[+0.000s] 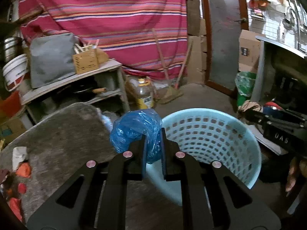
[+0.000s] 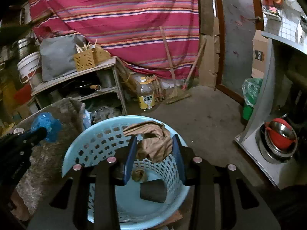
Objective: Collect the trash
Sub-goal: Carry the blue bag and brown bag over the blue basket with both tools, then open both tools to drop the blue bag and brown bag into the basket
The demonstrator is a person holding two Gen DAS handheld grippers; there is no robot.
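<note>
My left gripper [image 1: 153,137] is shut on a crumpled blue plastic bag [image 1: 134,132], held just left of the rim of a light blue perforated basket [image 1: 211,140]. From the right wrist view the same blue bag [image 2: 46,126] and the left gripper's black body hang at the far left. My right gripper [image 2: 155,143] is shut on a crumpled brown paper wad [image 2: 155,143], held over the basket [image 2: 92,145]. Inside the basket lie a dark block [image 2: 153,190] and a small brown lump [image 2: 138,174].
A grey worn table surface [image 1: 63,134] holds white and orange scraps [image 1: 21,164] at its left. Behind stand a shelf [image 1: 76,80], a yellow-labelled bottle [image 1: 144,94], brooms, a striped cloth and a green-lined bin [image 1: 244,88]. A red bowl stack [image 2: 280,136] sits at right.
</note>
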